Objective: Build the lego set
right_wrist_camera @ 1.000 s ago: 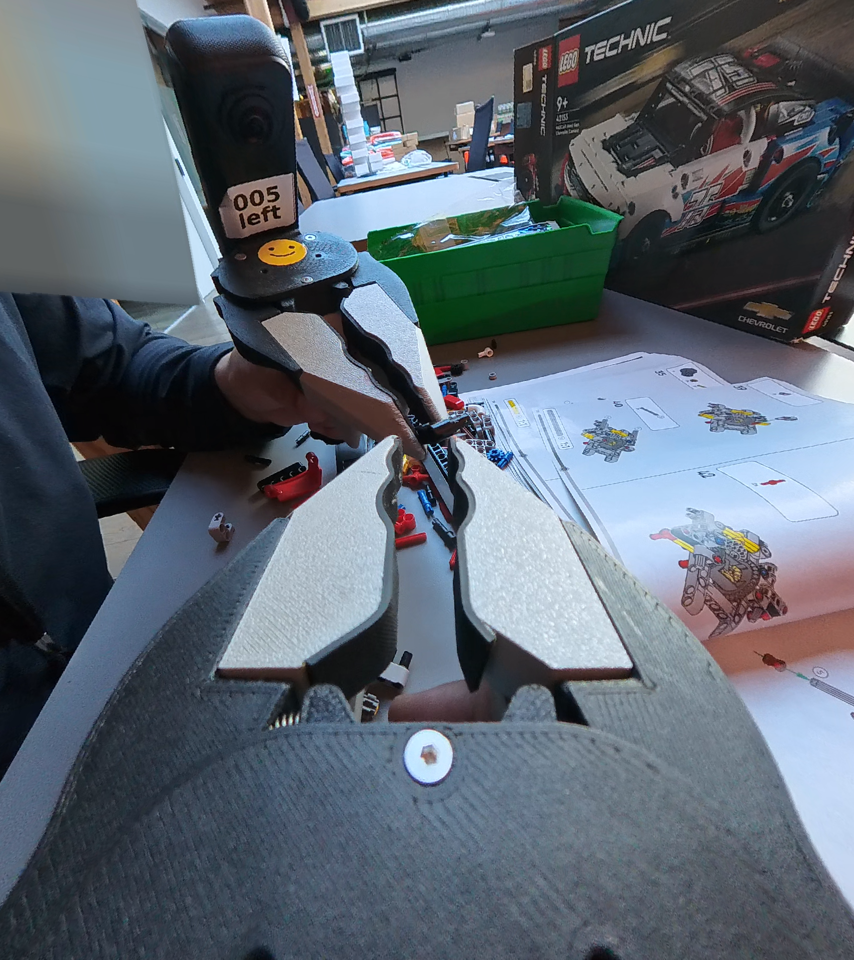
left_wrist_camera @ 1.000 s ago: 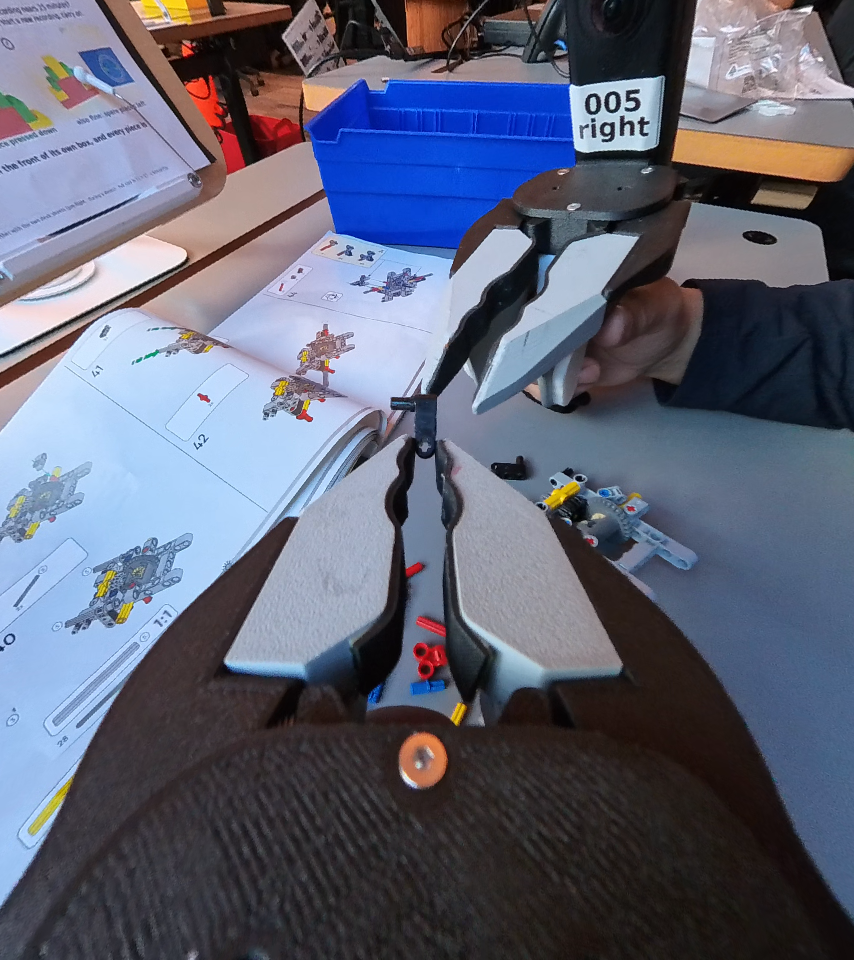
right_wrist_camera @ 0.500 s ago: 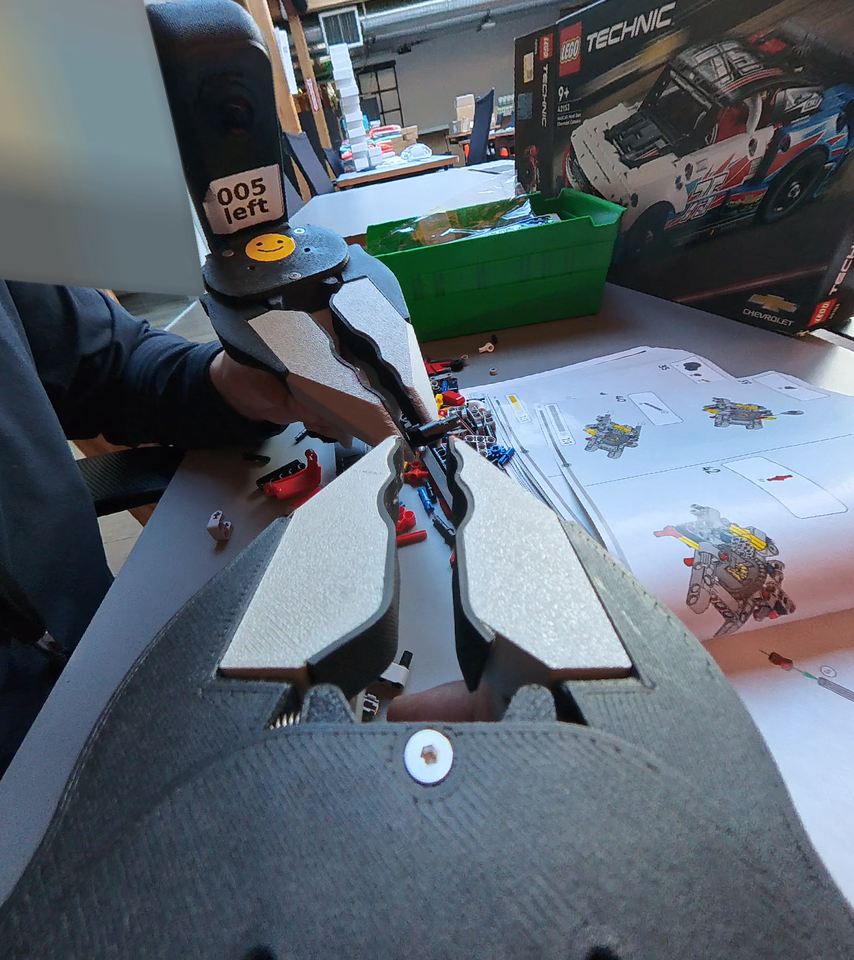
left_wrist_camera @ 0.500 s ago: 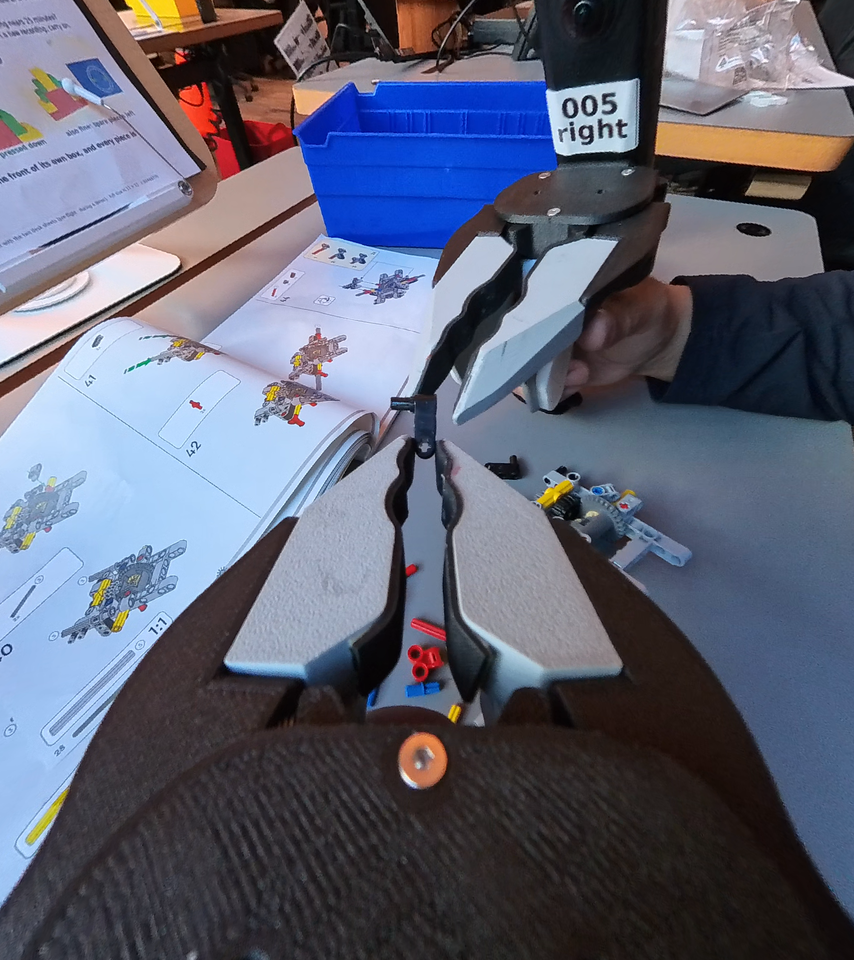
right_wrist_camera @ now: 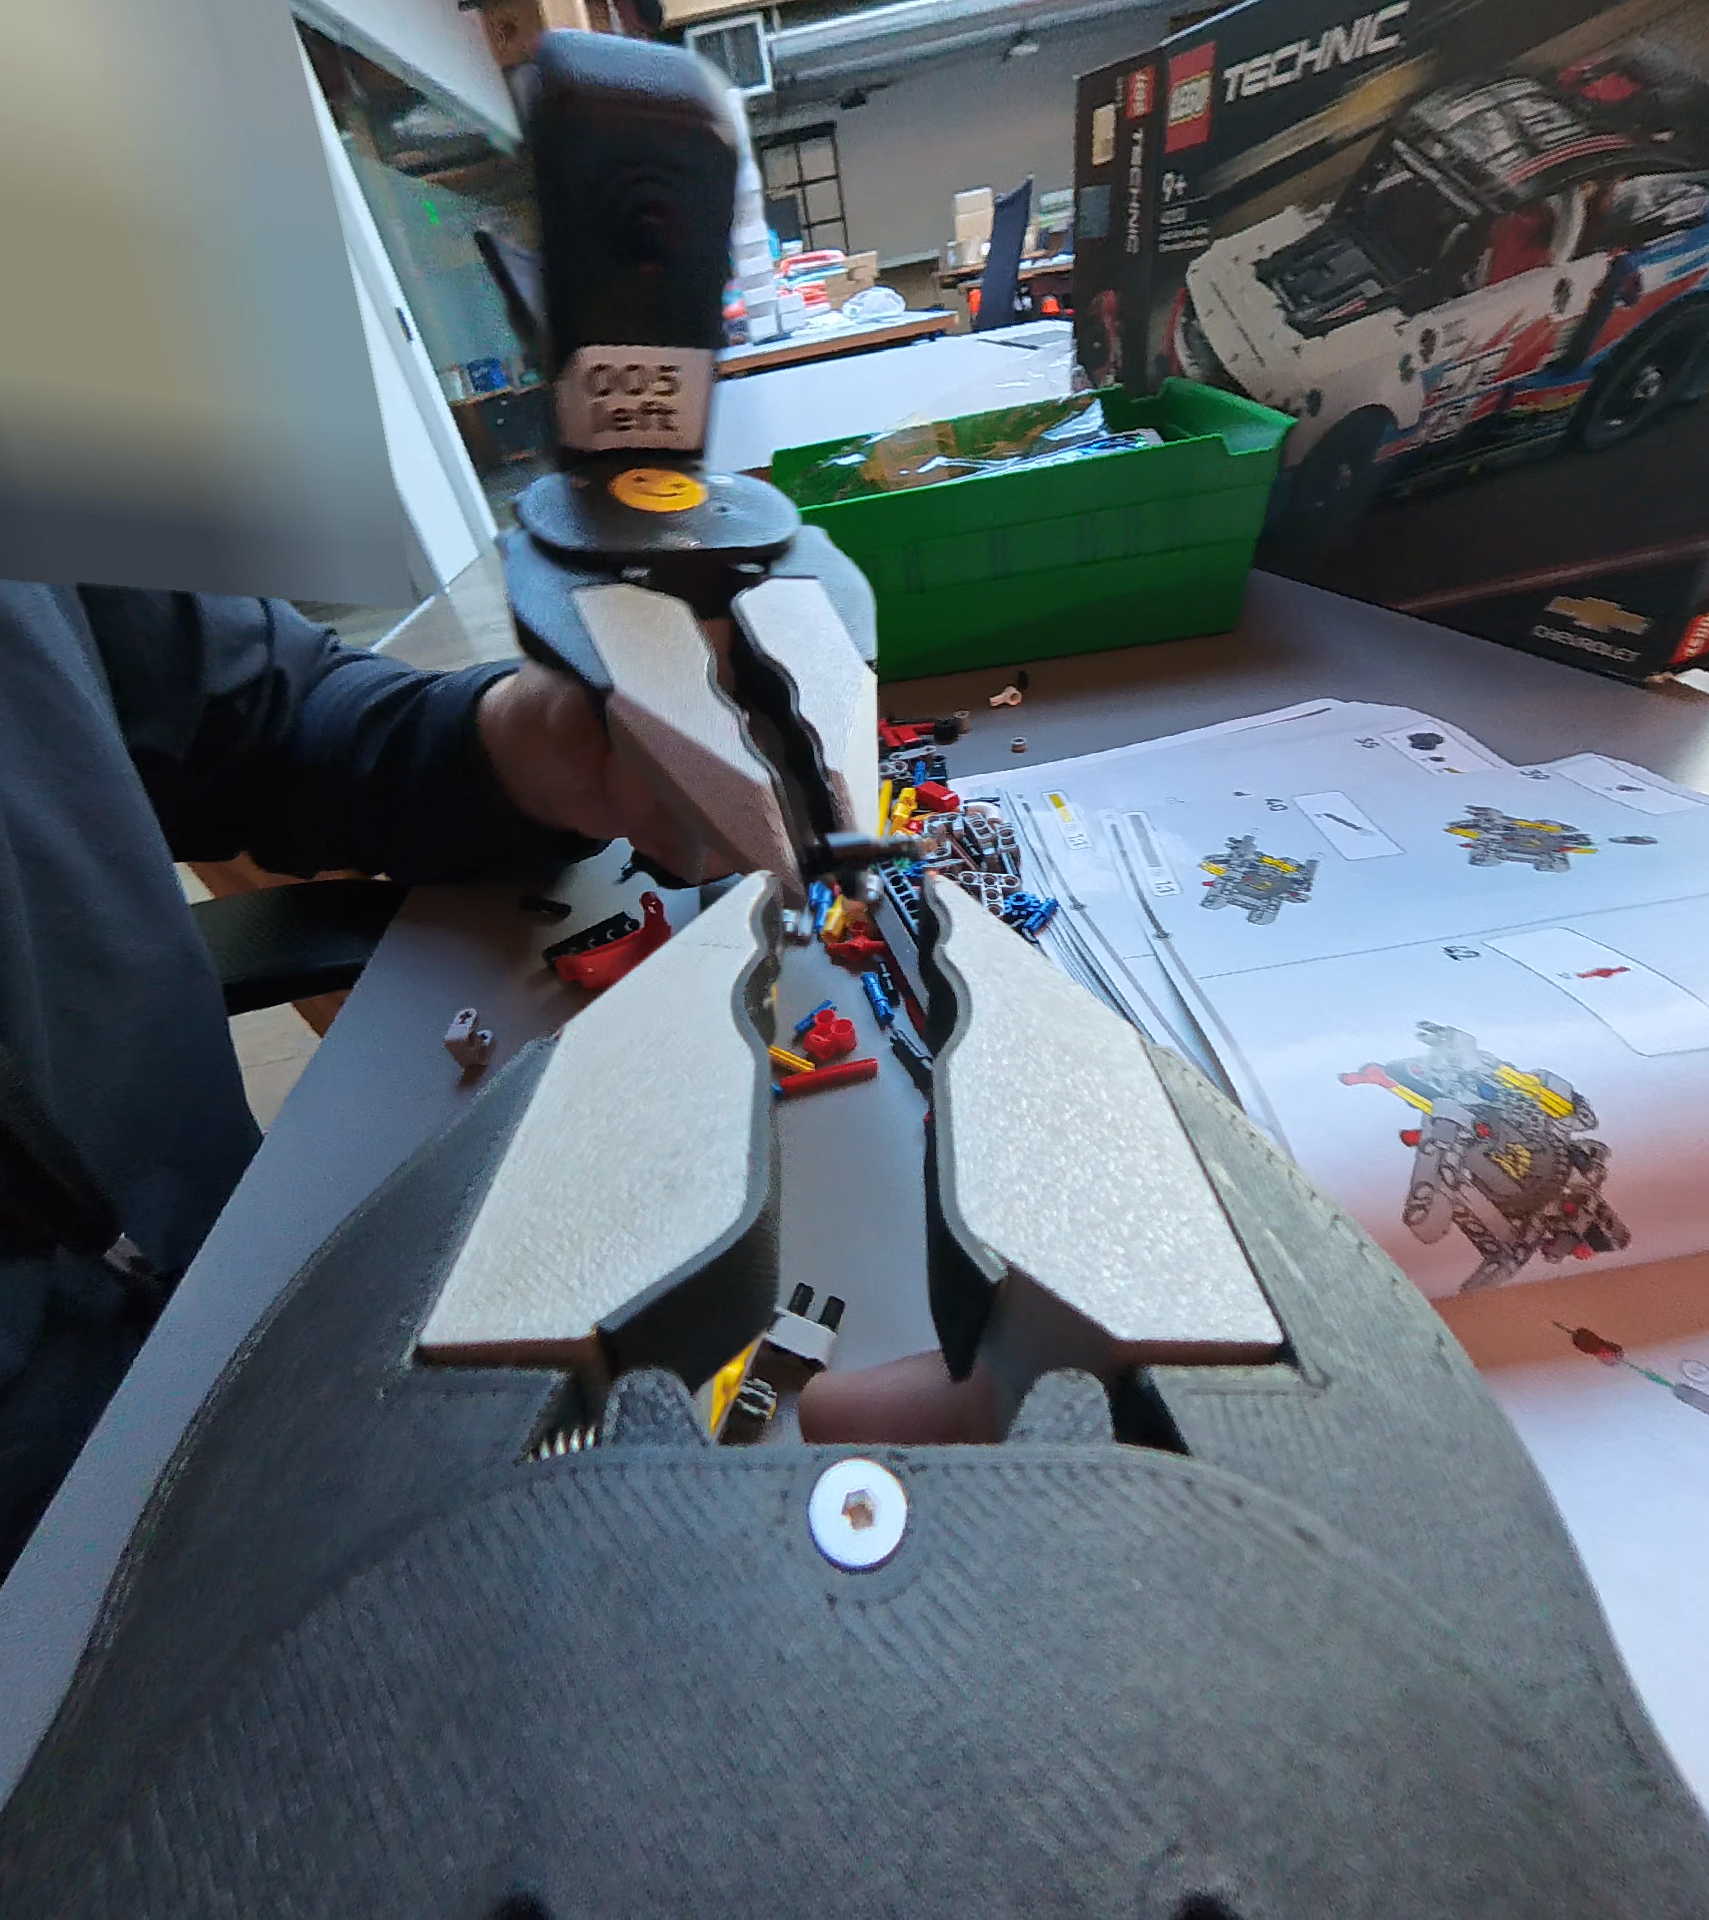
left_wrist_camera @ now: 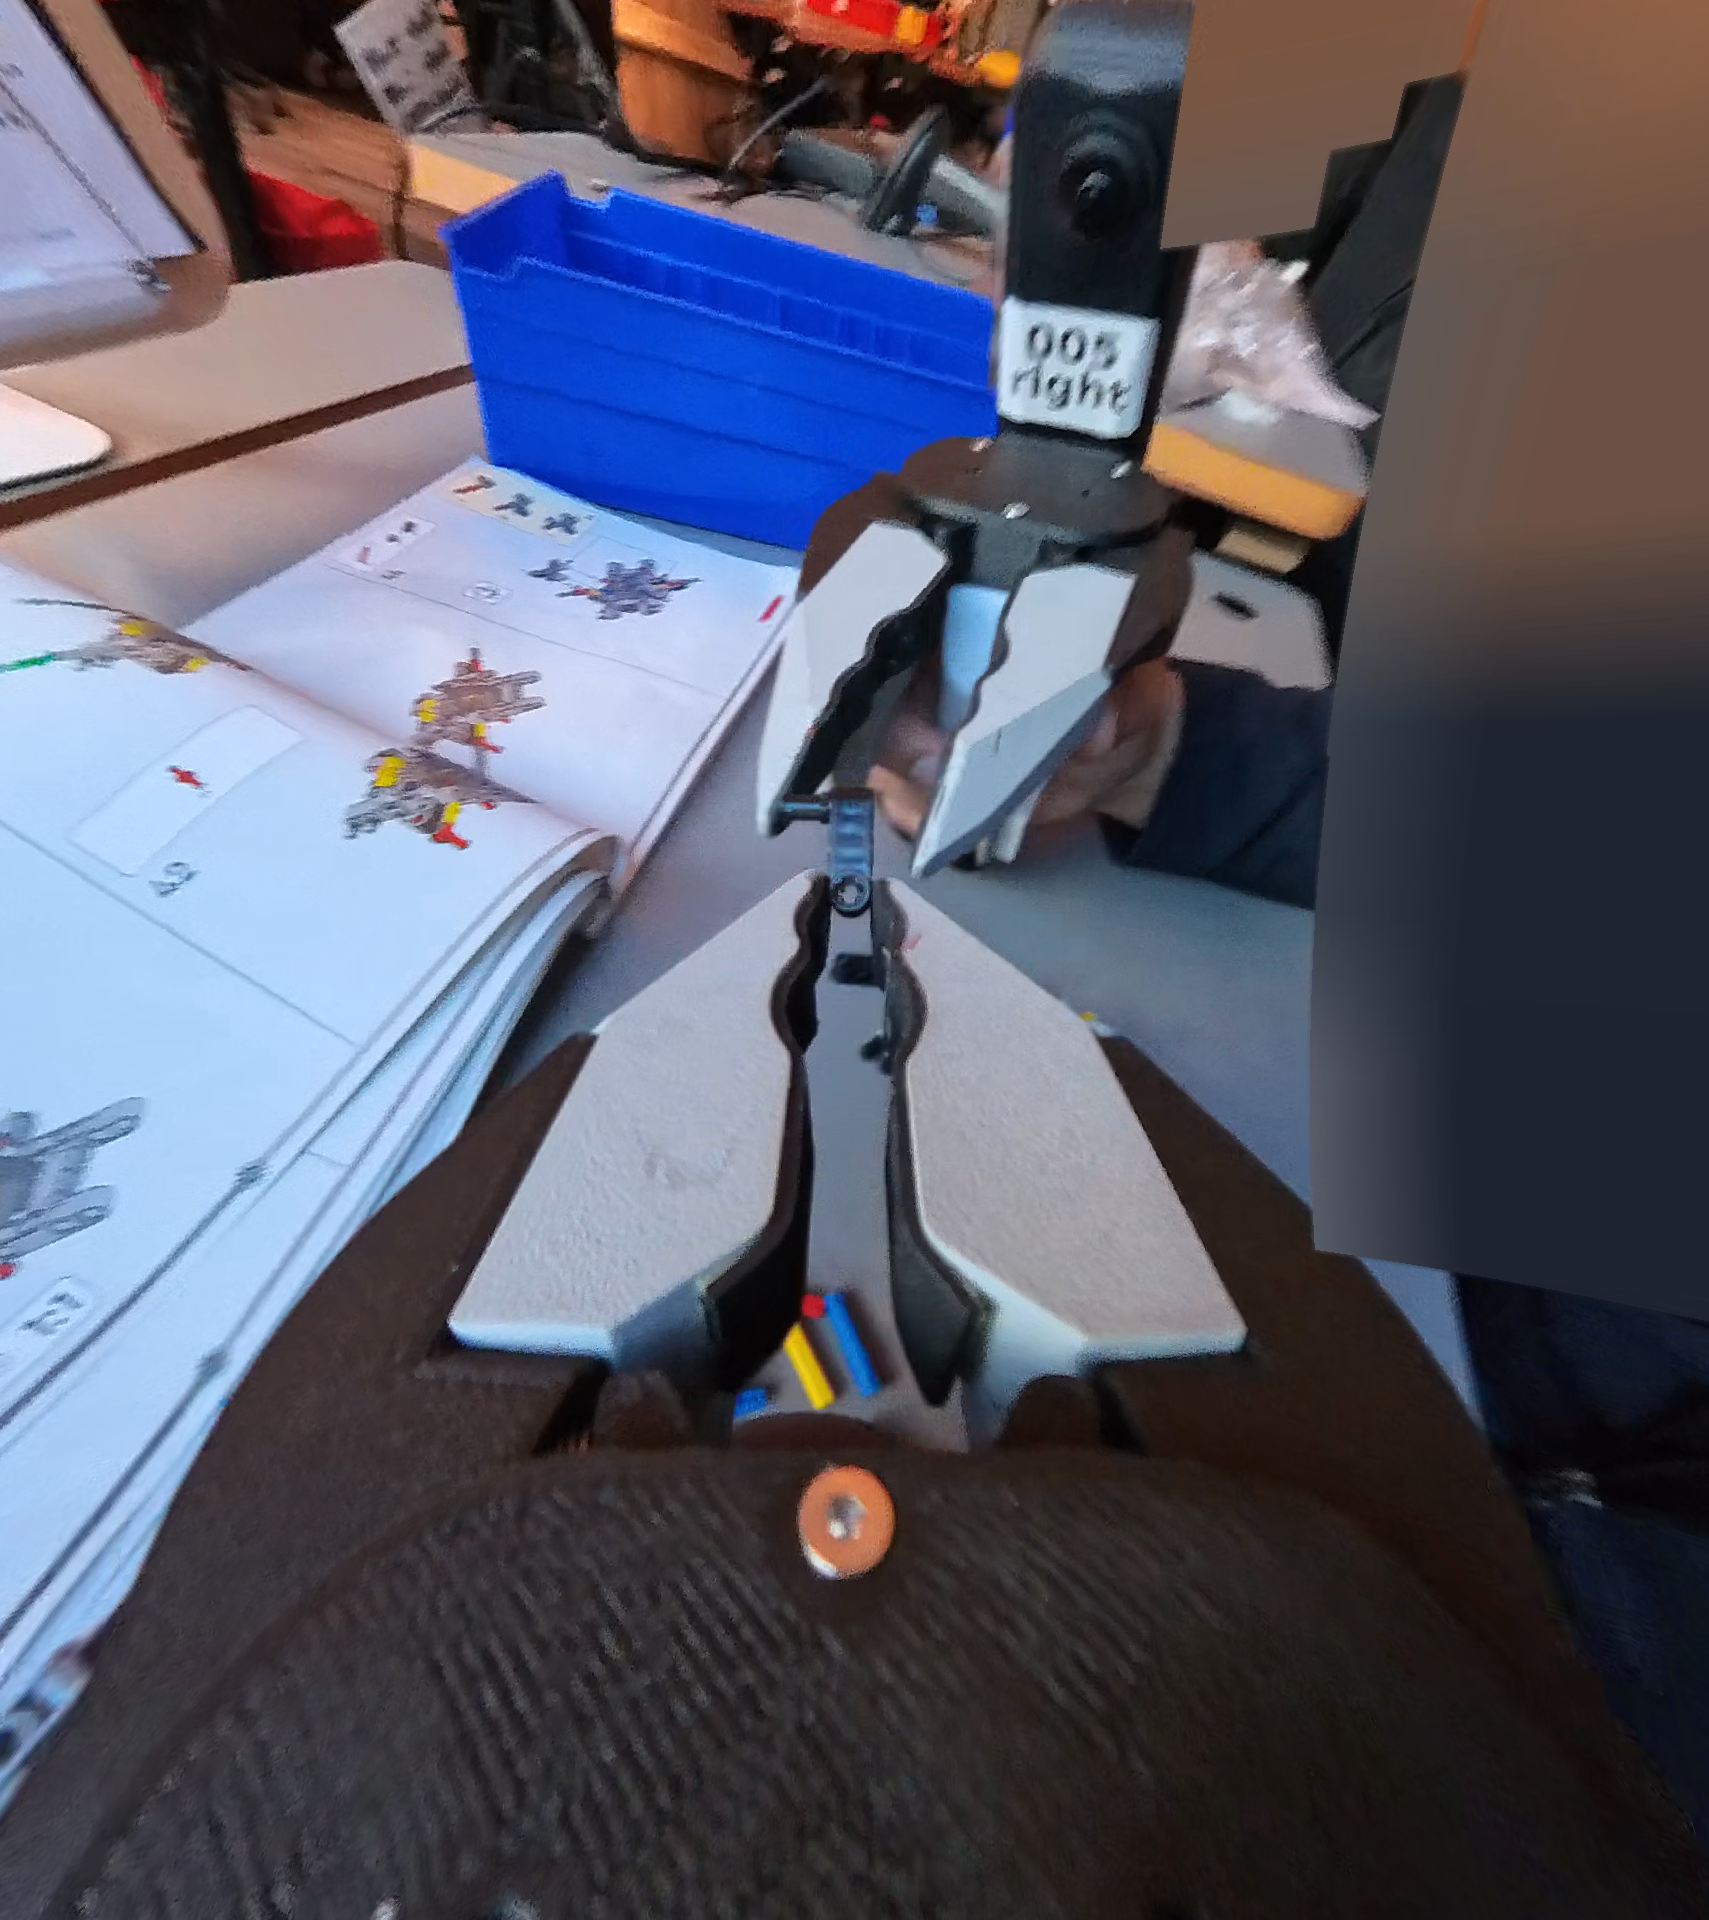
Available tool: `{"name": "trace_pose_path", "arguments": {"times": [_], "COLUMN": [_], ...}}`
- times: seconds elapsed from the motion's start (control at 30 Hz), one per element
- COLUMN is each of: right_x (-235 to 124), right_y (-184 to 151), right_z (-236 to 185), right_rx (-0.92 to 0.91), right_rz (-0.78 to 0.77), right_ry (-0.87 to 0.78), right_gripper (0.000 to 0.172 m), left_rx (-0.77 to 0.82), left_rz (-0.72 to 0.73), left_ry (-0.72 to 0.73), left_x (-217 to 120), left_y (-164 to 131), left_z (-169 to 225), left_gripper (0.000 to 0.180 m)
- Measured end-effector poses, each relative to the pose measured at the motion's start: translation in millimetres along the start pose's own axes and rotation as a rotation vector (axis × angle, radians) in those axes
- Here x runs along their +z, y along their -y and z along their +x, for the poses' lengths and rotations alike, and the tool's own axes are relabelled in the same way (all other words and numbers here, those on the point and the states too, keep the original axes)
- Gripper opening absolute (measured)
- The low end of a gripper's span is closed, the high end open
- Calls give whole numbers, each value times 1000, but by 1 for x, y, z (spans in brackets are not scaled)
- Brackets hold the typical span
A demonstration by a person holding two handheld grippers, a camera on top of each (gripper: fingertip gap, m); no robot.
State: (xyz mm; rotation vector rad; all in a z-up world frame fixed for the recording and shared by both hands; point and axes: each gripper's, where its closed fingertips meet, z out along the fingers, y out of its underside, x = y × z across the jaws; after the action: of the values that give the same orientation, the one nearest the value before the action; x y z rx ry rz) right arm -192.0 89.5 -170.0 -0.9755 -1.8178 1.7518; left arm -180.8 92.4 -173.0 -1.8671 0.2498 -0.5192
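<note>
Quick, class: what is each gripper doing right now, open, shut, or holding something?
Left gripper: shut on a small black beam with a black pin through its top.
Right gripper: open, jaws apart, holding nothing.

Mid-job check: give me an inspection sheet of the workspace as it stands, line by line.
Surface: grey table, partly covered by an open instruction booklet.
Job's things: short black beam with a black pin sticking out sideways.
Clutter: loose pieces in red, blue, yellow and grey; red curved piece.
Grippers: left hand-held gripper is closed on the beam's lower end; right hand-held gripper is open, with one fingertip at the pin.
Cables: nothing seen on the table.
Surroundings: blue bin, green bin with bags, set box, other desks behind.
</note>
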Motion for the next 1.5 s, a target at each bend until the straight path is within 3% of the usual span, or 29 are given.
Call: {"name": "trace_pose_path", "arguments": {"times": [0.17,0.43,0.87,1.1,1.5], "right_x": [-1,-3,5,1,-3], "right_y": [9,33,50,50,40], "right_z": [-9,-19,-18,-24,-18], "right_rx": [-35,43,190,80,126], "right_rz": [36,167,352,304,232], "right_ry": [18,70,90,53,84], "right_gripper": [21,18,15,16,15], "left_rx": [-133,-236,-294,-301,-263], "left_rz": [74,201,300,296,242], "left_ry": [-166,-273,-272,-305,-225], "left_x": [-6,-8,-9,-9,-4], "left_y": [13,29,39,39,32], "left_z": [14,25,25,30,23], "left_gripper": [5,5,5,5,7]}}
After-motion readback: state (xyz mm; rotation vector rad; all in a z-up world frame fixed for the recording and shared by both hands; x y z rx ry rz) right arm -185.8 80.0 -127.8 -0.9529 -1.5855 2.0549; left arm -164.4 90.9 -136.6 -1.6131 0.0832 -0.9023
